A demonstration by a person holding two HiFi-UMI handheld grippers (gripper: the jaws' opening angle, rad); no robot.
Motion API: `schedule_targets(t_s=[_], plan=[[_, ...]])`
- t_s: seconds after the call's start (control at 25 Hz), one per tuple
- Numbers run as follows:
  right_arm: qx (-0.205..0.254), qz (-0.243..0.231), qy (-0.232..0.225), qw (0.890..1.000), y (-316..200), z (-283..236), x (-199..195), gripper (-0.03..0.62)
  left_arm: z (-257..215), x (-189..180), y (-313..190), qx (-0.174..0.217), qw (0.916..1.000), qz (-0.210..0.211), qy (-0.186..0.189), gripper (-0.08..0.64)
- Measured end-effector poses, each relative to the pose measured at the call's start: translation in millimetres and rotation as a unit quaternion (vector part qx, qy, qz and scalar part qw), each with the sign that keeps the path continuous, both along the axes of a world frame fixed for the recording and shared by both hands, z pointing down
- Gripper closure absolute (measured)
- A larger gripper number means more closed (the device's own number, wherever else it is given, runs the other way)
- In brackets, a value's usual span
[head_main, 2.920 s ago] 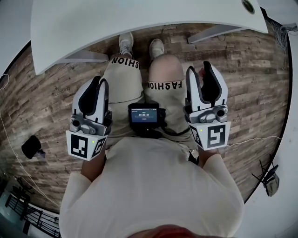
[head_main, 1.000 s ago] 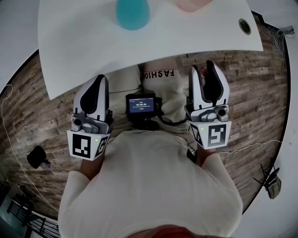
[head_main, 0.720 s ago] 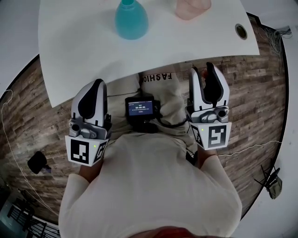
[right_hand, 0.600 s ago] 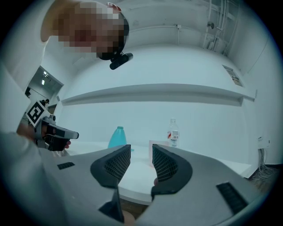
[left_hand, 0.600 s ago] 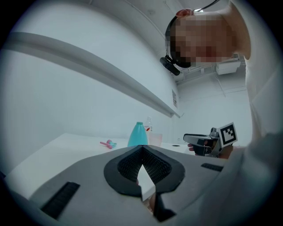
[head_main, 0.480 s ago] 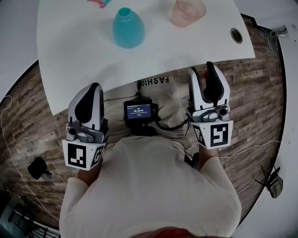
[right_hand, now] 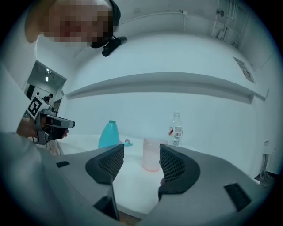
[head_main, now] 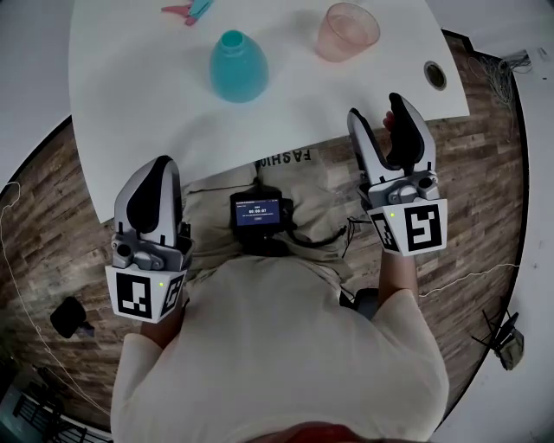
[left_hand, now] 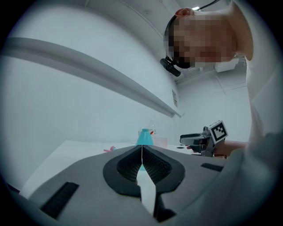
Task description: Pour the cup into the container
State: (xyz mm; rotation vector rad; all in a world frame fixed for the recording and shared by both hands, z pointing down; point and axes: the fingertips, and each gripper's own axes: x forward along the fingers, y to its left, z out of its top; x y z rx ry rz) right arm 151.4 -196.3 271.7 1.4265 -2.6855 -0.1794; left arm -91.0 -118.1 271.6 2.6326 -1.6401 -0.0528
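Well ahead of right tongs (head_main: pixel 376 111), jaws just opened partway and empty, pink cup (head_main: pixel 347 31) untouched on table (head_main: pixel 130 86) near teal container (head_main: pixel 238 67); left tongs (head_main: pixel 158 166) closed, empty; grasp and pour outstanding.

The small pink-and-teal plastic piece (head_main: pixel 187 10) at the very top edge of the head view is too small for me to tell what it is. In the left gripper view, centre frame, the teal cone-shaped plastic container (left_hand: pixel 144 136) loses its lower half behind the left gripper (left_hand: pixel 142 148), and the translucent pink plastic cup (left_hand: pixel 160 142) barely peeks over it. In the right gripper view, right of centre, I can't read the label on the clear plastic bottle (right_hand: pixel 176 128).
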Motion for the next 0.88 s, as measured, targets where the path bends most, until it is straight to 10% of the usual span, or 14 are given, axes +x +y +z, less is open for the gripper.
schedule_targets(t_s=[0.88], plan=[[-0.051, -0.044, 0.034, 0.997, -59, 4, -15, 0.293, -13, -11, -11, 0.004, 0.9996, 0.015, -0.022, 0.548]])
